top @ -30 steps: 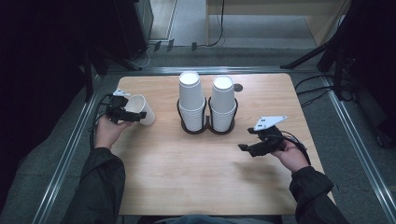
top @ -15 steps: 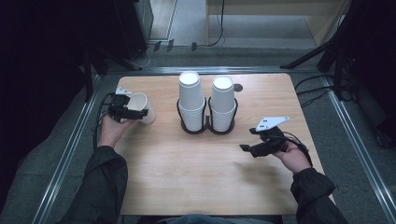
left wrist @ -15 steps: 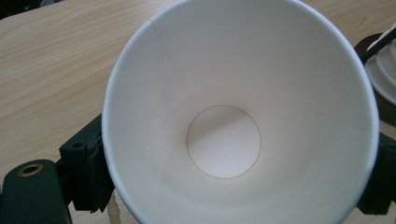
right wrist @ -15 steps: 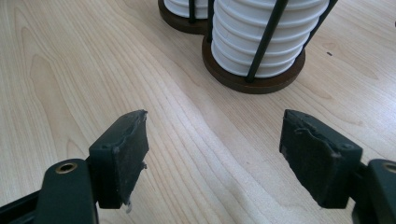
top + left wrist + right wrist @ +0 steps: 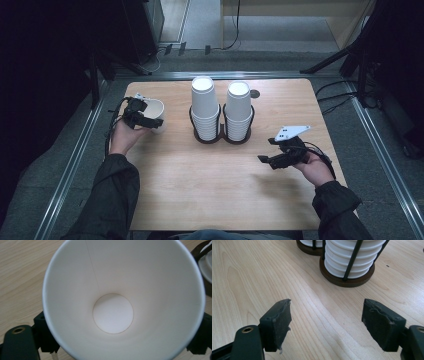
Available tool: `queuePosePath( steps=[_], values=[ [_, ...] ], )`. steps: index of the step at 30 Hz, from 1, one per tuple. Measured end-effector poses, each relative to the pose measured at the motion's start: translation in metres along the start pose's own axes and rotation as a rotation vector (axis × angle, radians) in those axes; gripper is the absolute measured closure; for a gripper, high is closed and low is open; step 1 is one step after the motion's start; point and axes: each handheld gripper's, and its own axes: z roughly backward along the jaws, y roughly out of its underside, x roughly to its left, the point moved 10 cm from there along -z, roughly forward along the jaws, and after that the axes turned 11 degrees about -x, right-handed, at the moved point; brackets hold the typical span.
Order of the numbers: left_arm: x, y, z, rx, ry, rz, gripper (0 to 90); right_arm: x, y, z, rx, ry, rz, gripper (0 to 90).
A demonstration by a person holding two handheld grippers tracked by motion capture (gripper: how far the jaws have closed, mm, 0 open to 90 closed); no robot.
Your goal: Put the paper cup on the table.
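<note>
A white paper cup is at the table's left, with my left gripper shut on it. In the left gripper view the cup turns its open mouth to the camera and is empty inside, with a black jaw pressed on each side of its wall. Two tall stacks of white paper cups stand upside down in a black wire holder at the table's middle. My right gripper hovers over the right side of the table, open, nothing between its jaws.
The wooden table has bare board in front of the holder. In the right gripper view the nearer stack and the holder's round brown base lie just ahead. A metal rail runs along each side of the table.
My left gripper has carried the cup slightly to the right and farther from the person. The right gripper has barely shifted and stays open.
</note>
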Motion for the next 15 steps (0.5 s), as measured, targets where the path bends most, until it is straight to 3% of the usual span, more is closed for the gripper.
queuePosePath(
  steps=[5, 11, 15],
  values=[
    [0.0, -0.002, 0.004, -0.003, 0.011, 0.017, 4.3, 0.0, 0.0, 0.001, -0.002, -0.001, 0.0, 23.6],
    [0.003, -0.008, 0.021, -0.012, 0.039, 0.052, 1.5, 0.003, 0.0, -0.002, 0.009, -0.01, 0.011, 23.6],
    [0.002, -0.013, 0.03, -0.032, 0.046, 0.047, 1.4, 0.005, 0.001, -0.004, 0.015, -0.016, 0.015, 23.6]
  ],
)
